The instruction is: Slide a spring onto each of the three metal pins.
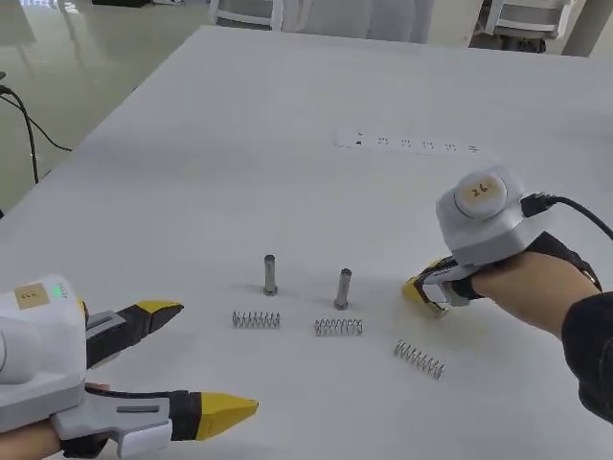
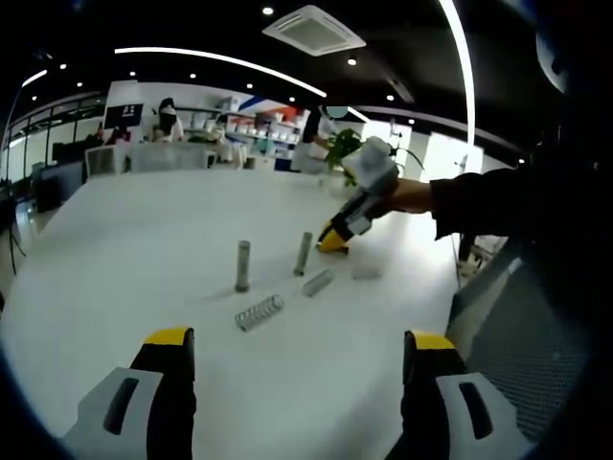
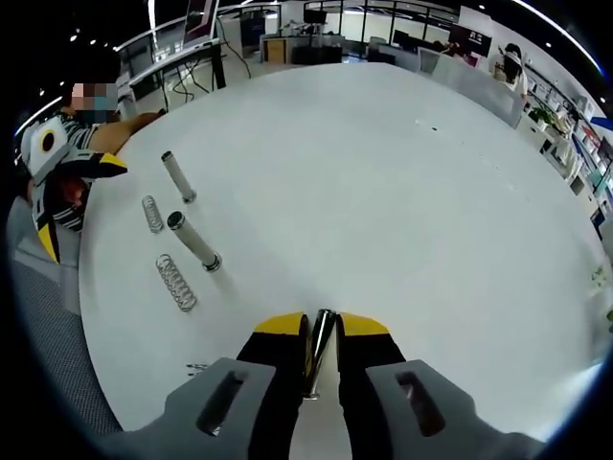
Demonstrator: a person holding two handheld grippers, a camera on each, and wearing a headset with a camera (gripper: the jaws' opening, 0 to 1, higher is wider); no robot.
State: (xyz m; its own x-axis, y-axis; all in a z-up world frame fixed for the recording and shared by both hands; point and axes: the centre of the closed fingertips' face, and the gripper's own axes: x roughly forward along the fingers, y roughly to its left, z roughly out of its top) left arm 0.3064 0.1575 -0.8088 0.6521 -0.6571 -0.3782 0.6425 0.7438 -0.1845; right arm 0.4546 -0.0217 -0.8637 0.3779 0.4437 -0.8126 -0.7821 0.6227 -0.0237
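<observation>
Two metal pins stand upright on the white table, one (image 1: 269, 274) to the left of the other (image 1: 343, 287). Three springs lie flat in front of them: left (image 1: 256, 319), middle (image 1: 339, 327) and right (image 1: 419, 358). My right gripper (image 1: 428, 292) rests low on the table right of the pins, shut on a third metal pin (image 3: 321, 345) held between its yellow tips. My left gripper (image 1: 201, 359) sits at the near left, open and holding nothing; the left gripper view looks past it (image 2: 301, 355) at the pins (image 2: 242, 265) and the nearest spring (image 2: 259, 311).
A white power strip (image 1: 407, 144) lies farther back on the table. A black cable (image 1: 575, 211) trails from the right gripper. Chairs stand beyond the far edge. The table edge runs along the left, with floor below it.
</observation>
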